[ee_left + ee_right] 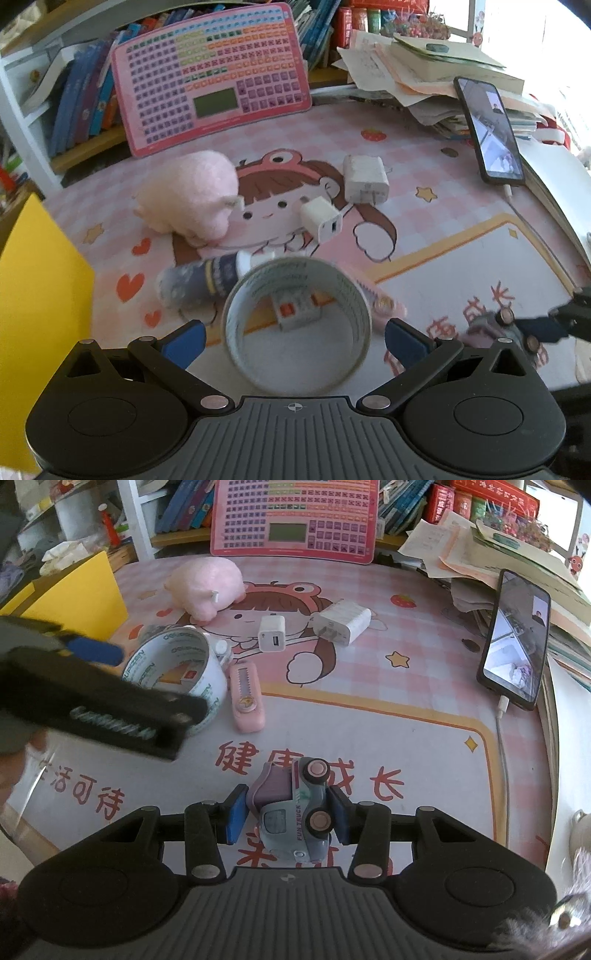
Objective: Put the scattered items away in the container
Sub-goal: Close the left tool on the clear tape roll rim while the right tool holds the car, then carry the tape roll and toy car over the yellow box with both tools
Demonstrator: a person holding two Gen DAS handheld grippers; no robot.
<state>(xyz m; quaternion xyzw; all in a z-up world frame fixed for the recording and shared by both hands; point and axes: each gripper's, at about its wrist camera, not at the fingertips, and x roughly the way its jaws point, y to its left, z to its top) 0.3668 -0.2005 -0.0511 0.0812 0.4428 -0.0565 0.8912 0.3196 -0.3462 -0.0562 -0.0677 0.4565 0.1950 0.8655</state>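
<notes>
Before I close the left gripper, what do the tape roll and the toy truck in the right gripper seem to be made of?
Tape roll: probably glossy plastic packing tape, its wide core printed with green lettering on white; whether the core is card is unclear. Toy truck: looks like hard moulded plastic with a smooth satin finish, pale blue cab, mauve rear, pink wheel hubs.

Tape roll [177,672] left of utility knife [246,698]; chargers [272,633] behind; plush [205,587] behind tape; phone [517,638] far right.
</notes>
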